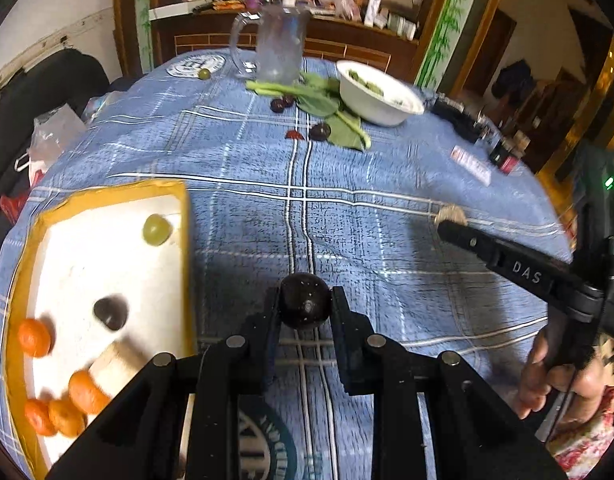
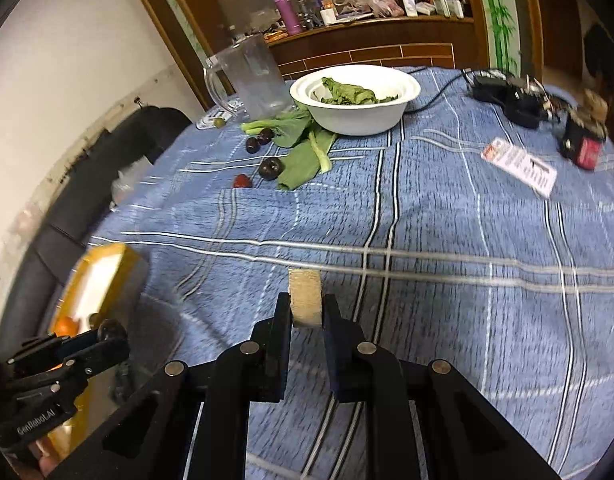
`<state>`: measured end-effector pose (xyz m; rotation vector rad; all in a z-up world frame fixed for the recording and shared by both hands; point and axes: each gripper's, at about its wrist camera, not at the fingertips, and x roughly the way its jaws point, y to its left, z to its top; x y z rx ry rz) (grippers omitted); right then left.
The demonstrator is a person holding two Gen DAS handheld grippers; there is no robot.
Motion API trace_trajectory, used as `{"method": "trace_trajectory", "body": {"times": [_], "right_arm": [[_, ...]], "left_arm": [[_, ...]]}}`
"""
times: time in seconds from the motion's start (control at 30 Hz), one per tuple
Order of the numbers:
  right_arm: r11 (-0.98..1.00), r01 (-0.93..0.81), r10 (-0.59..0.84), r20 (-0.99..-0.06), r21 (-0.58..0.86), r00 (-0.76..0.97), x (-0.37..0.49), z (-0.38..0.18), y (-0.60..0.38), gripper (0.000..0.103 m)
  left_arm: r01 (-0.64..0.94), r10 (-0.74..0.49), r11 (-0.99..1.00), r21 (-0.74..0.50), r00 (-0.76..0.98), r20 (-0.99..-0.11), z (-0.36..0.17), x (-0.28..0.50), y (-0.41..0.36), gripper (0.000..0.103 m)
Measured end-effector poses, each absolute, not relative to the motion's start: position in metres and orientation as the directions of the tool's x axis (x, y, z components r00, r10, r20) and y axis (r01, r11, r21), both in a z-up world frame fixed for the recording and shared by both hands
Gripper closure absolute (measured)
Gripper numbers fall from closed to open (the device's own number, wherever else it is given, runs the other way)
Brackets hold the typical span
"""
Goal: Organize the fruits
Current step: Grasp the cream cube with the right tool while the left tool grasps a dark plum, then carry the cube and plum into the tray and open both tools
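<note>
Left wrist view: the desk (image 1: 387, 208) carries a yellow-rimmed tray (image 1: 107, 200) holding oranges (image 1: 34, 337) and a green grape (image 1: 157, 230). The left hand-held gripper (image 1: 305, 304) is clamped on a dark plum (image 1: 305, 300) above the cloth beside it. The right hand-held gripper (image 2: 305, 308) pinches a beige slice (image 2: 305, 298).
</note>
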<state>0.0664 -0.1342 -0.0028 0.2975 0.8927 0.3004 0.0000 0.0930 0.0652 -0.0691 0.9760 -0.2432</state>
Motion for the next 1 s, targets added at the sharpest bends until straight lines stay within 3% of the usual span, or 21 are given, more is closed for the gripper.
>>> {"method": "trace_trajectory", "body": {"times": [0.33, 0.67, 1.0], "right_arm": [[0.883, -0.199, 0.455, -0.668, 0.425, 0.589, 0.025, 0.023, -0.106, 0.087], [0.816, -0.387, 0.578, -0.635, 0.430, 0.513, -0.014, 0.040, -0.017, 0.086], [0.791, -0.522, 0.574, -0.680, 0.318, 0.456, -0.038, 0.033, 0.071, 0.086]], "left_arm": [[0.036, -0.254, 0.955, -0.295, 0.614, -0.747, 0.083, -0.047, 0.175, 0.080], [-0.105, -0.204, 0.930, -0.351, 0.648, -0.733, 0.063, -0.077, 0.251, 0.080], [-0.138, -0.087, 0.959, -0.247, 0.688, -0.720, 0.051, -0.093, 0.268, 0.080]]}}
